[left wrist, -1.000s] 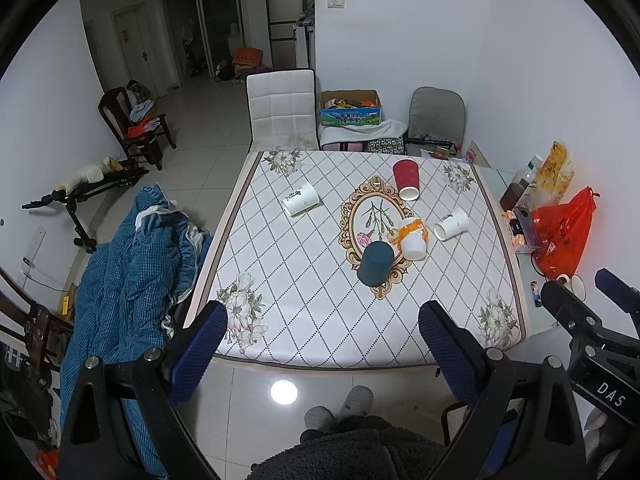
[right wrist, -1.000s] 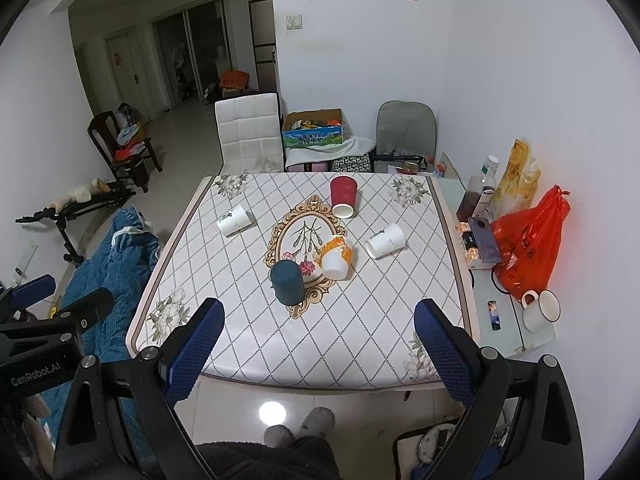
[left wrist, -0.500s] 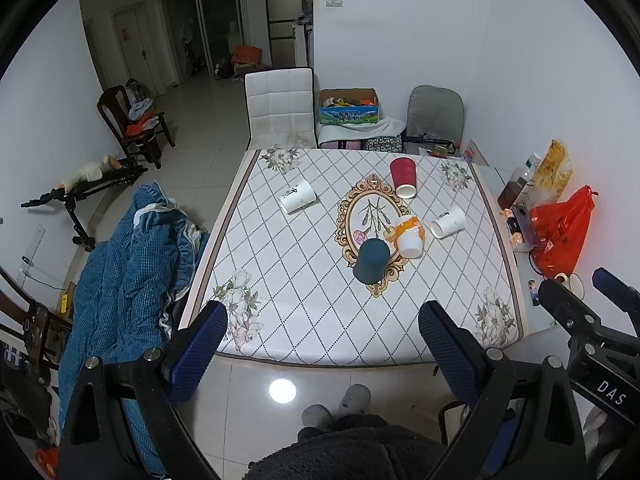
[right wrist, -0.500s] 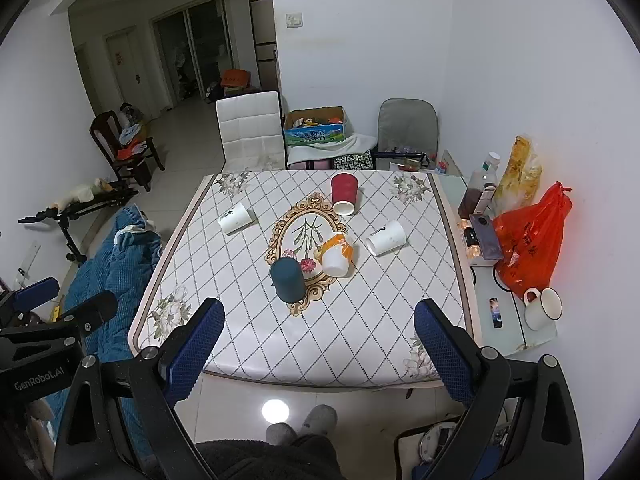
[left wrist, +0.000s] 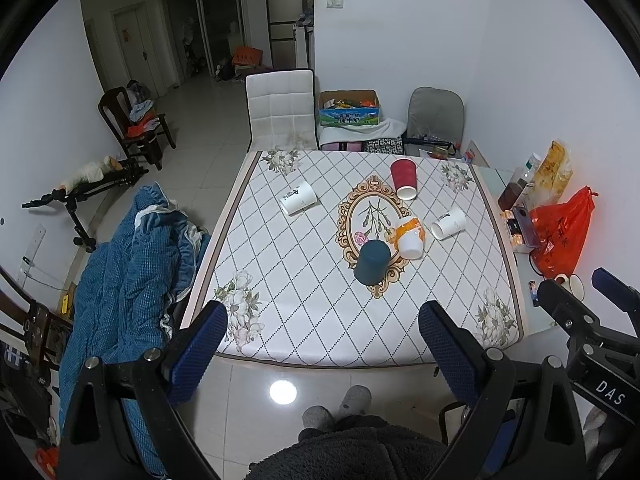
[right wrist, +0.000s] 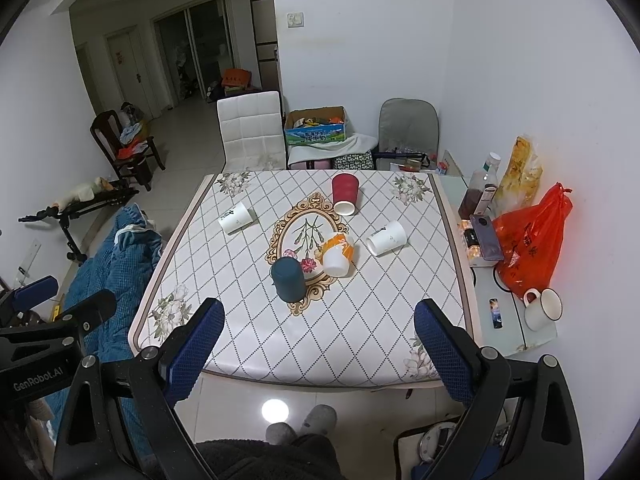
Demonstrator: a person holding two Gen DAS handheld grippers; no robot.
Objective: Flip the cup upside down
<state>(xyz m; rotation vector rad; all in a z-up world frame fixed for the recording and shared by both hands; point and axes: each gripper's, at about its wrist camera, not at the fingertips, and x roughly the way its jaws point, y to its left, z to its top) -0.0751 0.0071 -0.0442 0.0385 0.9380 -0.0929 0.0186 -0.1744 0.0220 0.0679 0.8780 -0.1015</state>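
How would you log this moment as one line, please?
left gripper: open, empty | right gripper: open, empty | both short of table | teal cup: upside down | four other cups: on their sides

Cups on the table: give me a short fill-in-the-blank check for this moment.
1. The table holds ___ cups.
2. The only cup already standing upside down is the dark ___ one.
3. The red cup lies on its ___.
4. Both the left claw and the right claw are ___, holding nothing.

Answers: five; teal; side; open
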